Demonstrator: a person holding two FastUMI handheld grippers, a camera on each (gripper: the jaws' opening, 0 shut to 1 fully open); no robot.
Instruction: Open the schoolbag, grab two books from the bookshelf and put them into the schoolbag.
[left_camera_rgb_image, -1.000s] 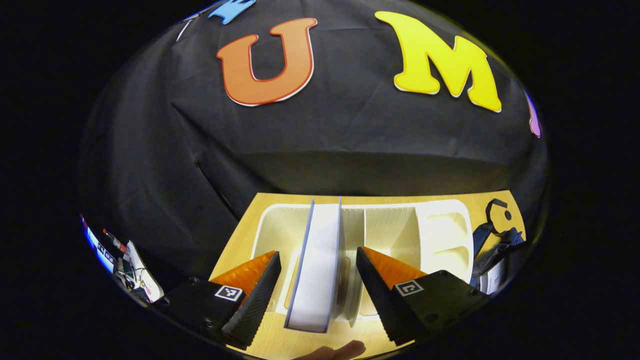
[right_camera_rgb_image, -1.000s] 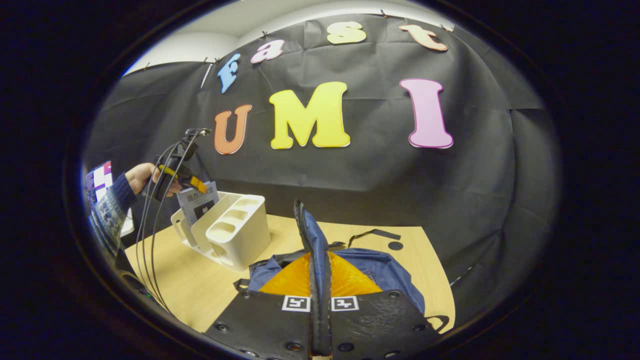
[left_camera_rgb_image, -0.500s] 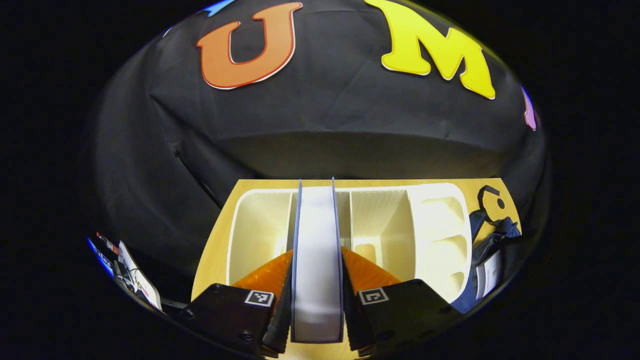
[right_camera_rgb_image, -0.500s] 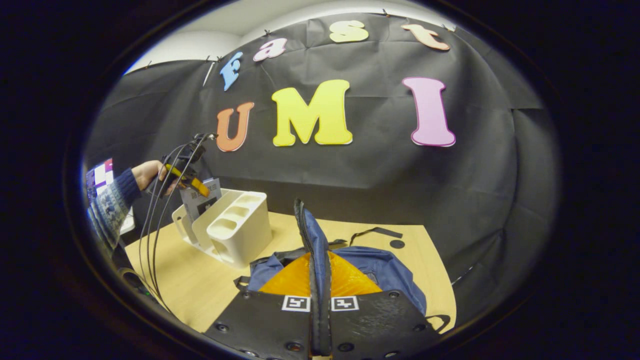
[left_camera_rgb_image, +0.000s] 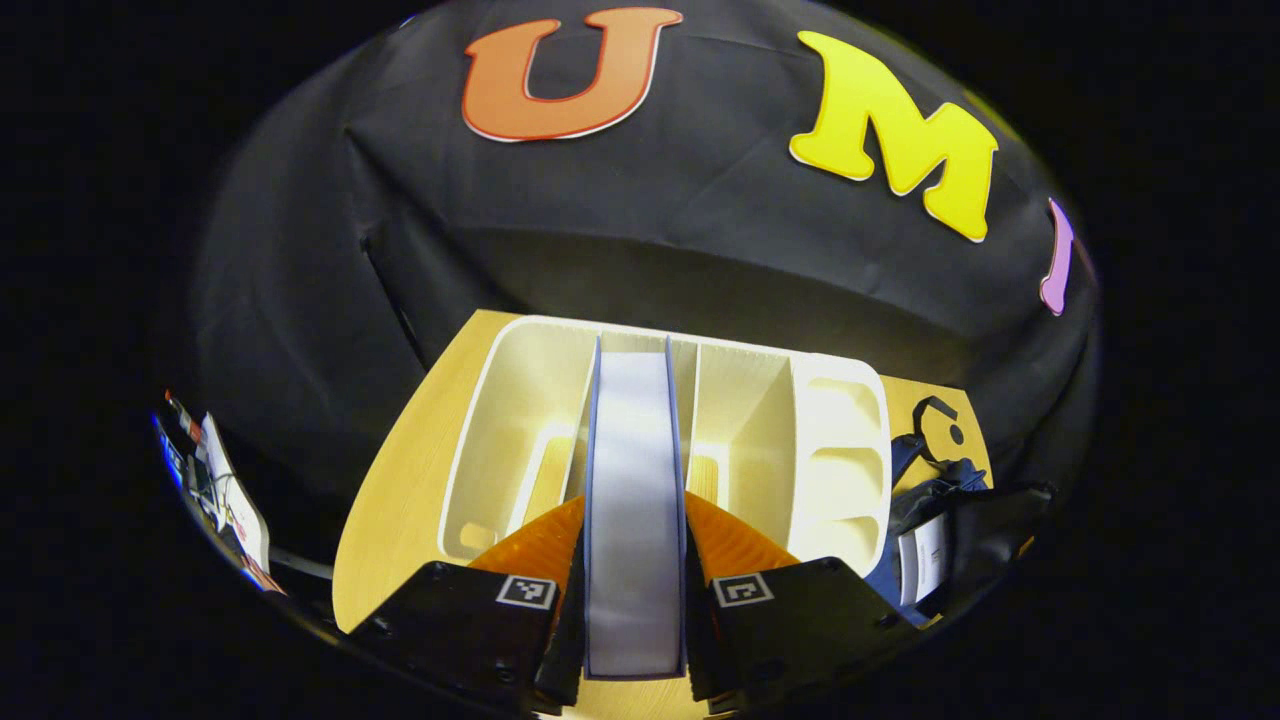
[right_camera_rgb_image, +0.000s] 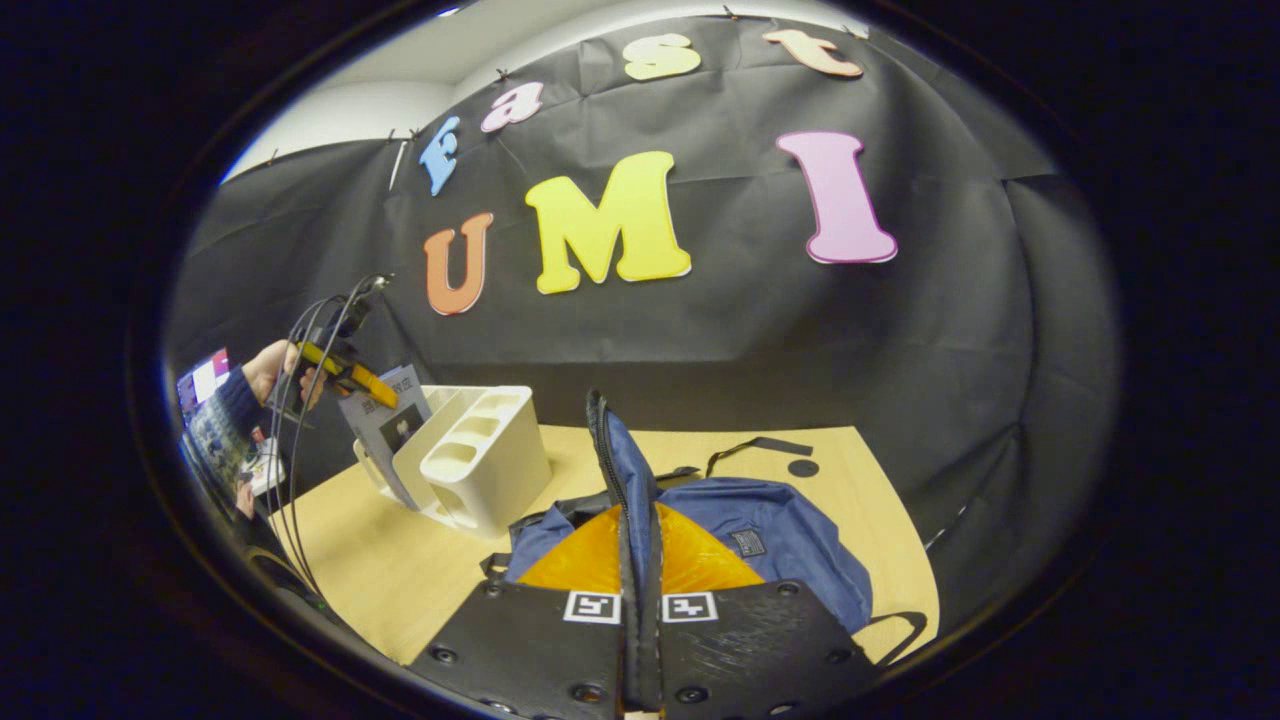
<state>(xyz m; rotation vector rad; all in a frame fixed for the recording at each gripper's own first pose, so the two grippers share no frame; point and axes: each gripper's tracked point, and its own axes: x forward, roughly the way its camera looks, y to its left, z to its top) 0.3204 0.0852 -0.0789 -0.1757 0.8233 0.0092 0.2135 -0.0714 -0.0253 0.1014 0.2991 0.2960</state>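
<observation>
My left gripper (left_camera_rgb_image: 635, 520) is shut on an upright book (left_camera_rgb_image: 632, 400) with blue covers and white page edges. The book stands in a slot of the white bookshelf (left_camera_rgb_image: 510, 400). In the right gripper view a hand (right_camera_rgb_image: 262, 366) holds that left gripper (right_camera_rgb_image: 345, 375) on the tilted book (right_camera_rgb_image: 385, 425) above the bookshelf (right_camera_rgb_image: 485, 455). My right gripper (right_camera_rgb_image: 640, 525) is shut on the raised zipper edge (right_camera_rgb_image: 612, 450) of the blue schoolbag (right_camera_rgb_image: 780, 540), which lies on the wooden table (right_camera_rgb_image: 400, 560). In the left gripper view the schoolbag (left_camera_rgb_image: 925, 490) lies right of the shelf, with something white (left_camera_rgb_image: 918, 565) in its opening.
The shelf's other slots (left_camera_rgb_image: 740, 420) hold no books, and small cup holes (left_camera_rgb_image: 840, 450) run along its right end. A black strap (right_camera_rgb_image: 755, 445) trails behind the bag. Cables (right_camera_rgb_image: 295, 480) hang from the left gripper. Clutter (left_camera_rgb_image: 225, 490) sits off the table's left edge.
My left gripper closed on the book, then drew back and up with it, tilting it in the shelf. The right gripper keeps holding the bag's edge, nearly still.
</observation>
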